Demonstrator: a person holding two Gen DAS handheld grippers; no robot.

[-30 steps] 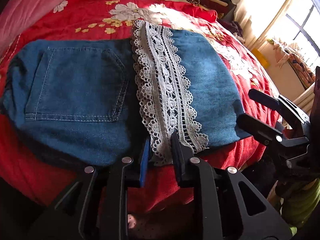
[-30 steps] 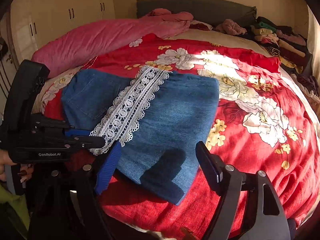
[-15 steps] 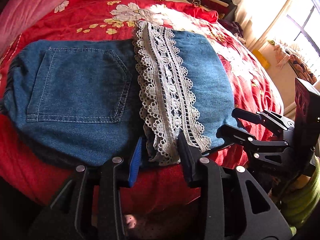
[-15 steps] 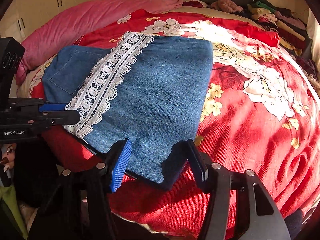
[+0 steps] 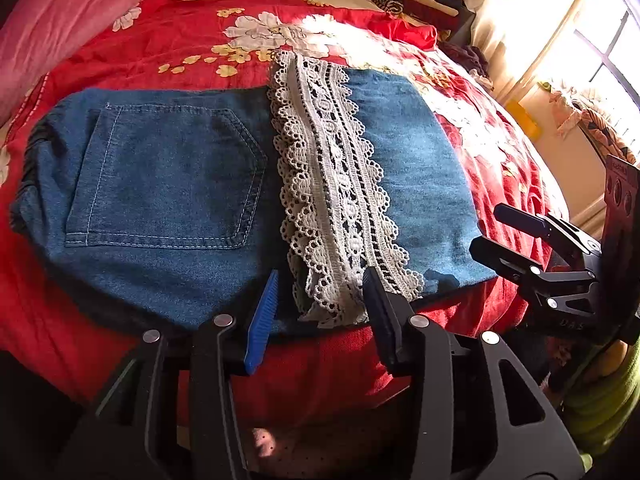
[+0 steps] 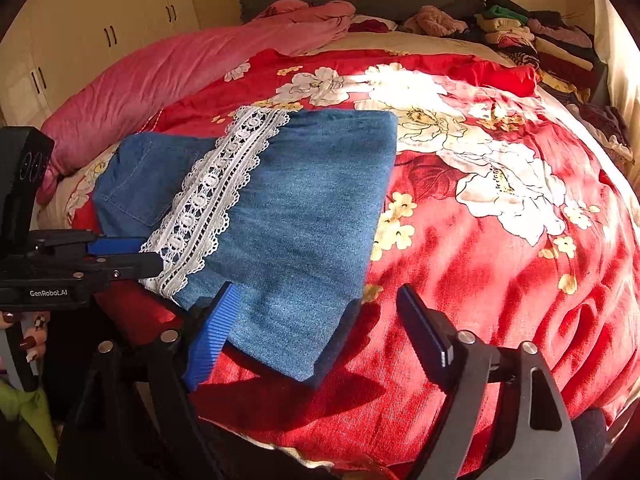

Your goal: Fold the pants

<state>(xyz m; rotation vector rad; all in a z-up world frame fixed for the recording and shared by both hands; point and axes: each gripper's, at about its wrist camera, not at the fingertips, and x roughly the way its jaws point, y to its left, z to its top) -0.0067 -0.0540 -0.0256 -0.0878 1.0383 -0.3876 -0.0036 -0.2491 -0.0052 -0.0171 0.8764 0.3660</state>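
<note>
The left gripper (image 5: 320,300) has just been opening; its jaws stand partly apart at the near hem of the pants (image 5: 168,200), with the end of the lace strip (image 5: 336,208) lying between them, and the pads do not press on it. From the right wrist view that gripper (image 6: 148,256) reaches in from the left, its tips at the lace (image 6: 216,196) edge.

The right gripper (image 6: 316,320) has just been opening too and now stands spread wide. The near corner of the folded denim lies between its jaws, with the blue pad (image 6: 212,340) just beside the cloth and the other well clear, over the red quilt (image 6: 500,280). From the left wrist view this gripper (image 5: 488,232) sits to the right, at the corner of the pants.

The pants lie folded flat on the quilt directly ahead of both grippers, back pocket (image 5: 164,176) up on the left, lace running away down the middle. Beyond them, a pink blanket (image 6: 160,76) lies to the far left, and a heap of clothes (image 6: 528,36) sits at the far right.
</note>
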